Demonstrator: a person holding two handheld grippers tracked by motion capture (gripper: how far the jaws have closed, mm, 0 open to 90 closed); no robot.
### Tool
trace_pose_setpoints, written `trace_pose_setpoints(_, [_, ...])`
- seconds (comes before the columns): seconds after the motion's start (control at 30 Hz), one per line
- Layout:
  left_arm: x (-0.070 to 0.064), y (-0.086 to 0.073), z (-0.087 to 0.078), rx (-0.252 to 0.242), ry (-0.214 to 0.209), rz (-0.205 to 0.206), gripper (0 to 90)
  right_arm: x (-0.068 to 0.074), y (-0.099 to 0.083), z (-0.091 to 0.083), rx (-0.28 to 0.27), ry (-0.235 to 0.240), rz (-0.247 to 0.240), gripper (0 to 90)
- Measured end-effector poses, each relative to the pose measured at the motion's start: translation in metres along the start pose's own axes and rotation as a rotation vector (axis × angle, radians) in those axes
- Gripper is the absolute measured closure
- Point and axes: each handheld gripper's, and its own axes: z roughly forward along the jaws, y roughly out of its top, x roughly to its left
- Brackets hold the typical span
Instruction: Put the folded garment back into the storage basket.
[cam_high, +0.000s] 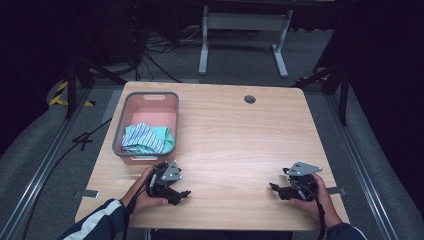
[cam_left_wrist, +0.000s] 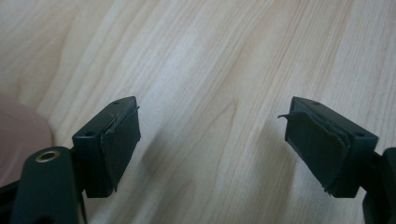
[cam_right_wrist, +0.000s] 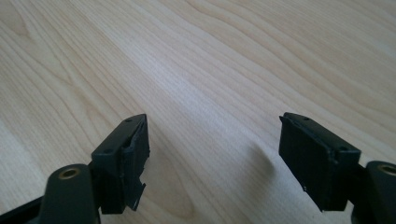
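My left tongs and right tongs both gape empty at the table's near edge. The cloth lies in the bin by the left edge, just beyond my left tongs, which are far nearer.

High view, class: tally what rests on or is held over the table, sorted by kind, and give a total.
Grippers: 2 (left gripper, right gripper)
Pink basket: 1
Striped cloth bundle in the basket: 1
Total: 4
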Motion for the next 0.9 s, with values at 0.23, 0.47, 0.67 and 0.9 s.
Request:
trace_pose_setpoints(0.23, [0.0,-0.007,0.005,-0.044,-0.023,-0.06,14.6,-0.006,-0.015,-0.001,-0.052,0.017,0.048,20.5])
trace_pose_setpoints(0.47, [-0.001,-0.01,0.005,-0.072,-0.014,-0.064,12.8,-0.008,-0.016,-0.001,-0.048,0.025,0.072,19.2])
trace_pose_setpoints(0.67, [-0.001,-0.01,0.006,-0.072,-0.015,-0.064,12.6,-0.008,-0.015,0.0,-0.044,0.027,0.07,17.6])
trace_pose_setpoints(0.9, [-0.001,-0.01,0.005,-0.072,-0.013,-0.066,12.6,-0.008,-0.015,0.0,-0.043,0.029,0.071,17.5])
